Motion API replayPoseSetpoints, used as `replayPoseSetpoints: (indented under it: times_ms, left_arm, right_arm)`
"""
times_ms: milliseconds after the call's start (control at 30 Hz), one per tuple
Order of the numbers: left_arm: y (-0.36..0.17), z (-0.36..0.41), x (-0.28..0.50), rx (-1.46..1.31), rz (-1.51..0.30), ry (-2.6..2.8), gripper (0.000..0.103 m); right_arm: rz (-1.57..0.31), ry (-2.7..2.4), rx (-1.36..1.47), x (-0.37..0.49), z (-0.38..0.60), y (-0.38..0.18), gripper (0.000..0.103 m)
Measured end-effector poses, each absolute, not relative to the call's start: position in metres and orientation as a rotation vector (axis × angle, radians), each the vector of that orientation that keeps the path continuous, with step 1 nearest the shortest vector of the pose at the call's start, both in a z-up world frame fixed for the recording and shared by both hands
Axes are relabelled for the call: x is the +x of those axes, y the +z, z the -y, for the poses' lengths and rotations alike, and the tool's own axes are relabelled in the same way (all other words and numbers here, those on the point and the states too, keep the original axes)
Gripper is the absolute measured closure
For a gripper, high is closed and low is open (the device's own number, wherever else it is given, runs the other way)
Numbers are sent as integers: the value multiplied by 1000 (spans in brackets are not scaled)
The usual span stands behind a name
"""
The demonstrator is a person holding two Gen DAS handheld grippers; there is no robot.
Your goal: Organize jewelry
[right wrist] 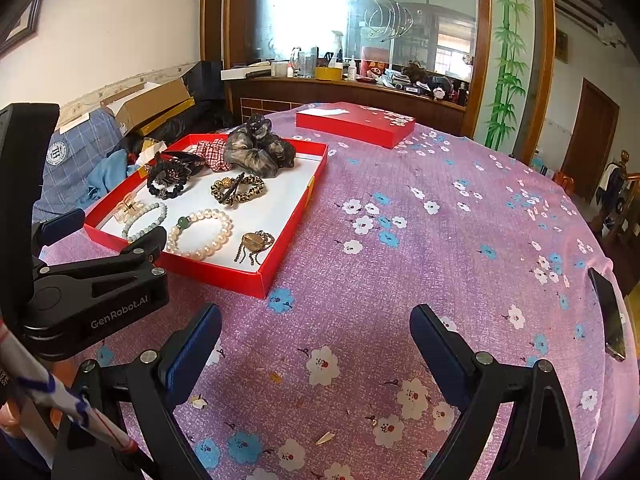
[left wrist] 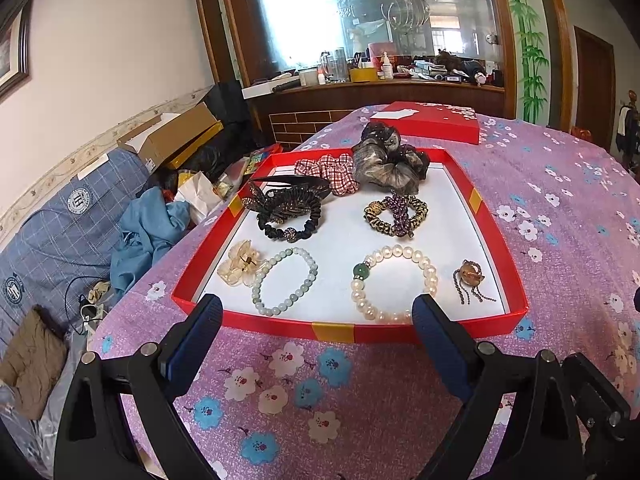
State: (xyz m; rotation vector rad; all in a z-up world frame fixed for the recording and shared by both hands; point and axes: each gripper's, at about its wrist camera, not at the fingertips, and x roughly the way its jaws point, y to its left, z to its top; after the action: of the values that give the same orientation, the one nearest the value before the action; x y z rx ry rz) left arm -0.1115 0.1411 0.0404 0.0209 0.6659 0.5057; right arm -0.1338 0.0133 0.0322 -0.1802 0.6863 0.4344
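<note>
Two tools hover over the table (right wrist: 460, 240) with its flowered pink cloth, both spread wide and holding nothing. The left tool (left wrist: 316, 312) sits at the near rim of the red tray (left wrist: 496, 240), where a pearl bracelet (left wrist: 394, 282), a pale green bracelet (left wrist: 284, 282), a brooch (left wrist: 472, 280) and hair ties lie. The right tool (right wrist: 316, 320) hangs over bare cloth, right of the tray. A red lid (right wrist: 356, 122) rests farther back.
</note>
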Motion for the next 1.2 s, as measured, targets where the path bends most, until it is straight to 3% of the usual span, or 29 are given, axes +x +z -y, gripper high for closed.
replayPoseSetpoints:
  times_ms: [1200]
  left_arm:
    - [40, -141, -111, 28, -669, 512, 8]
  right_arm:
    - [-685, 432, -187, -135, -12, 33, 6]
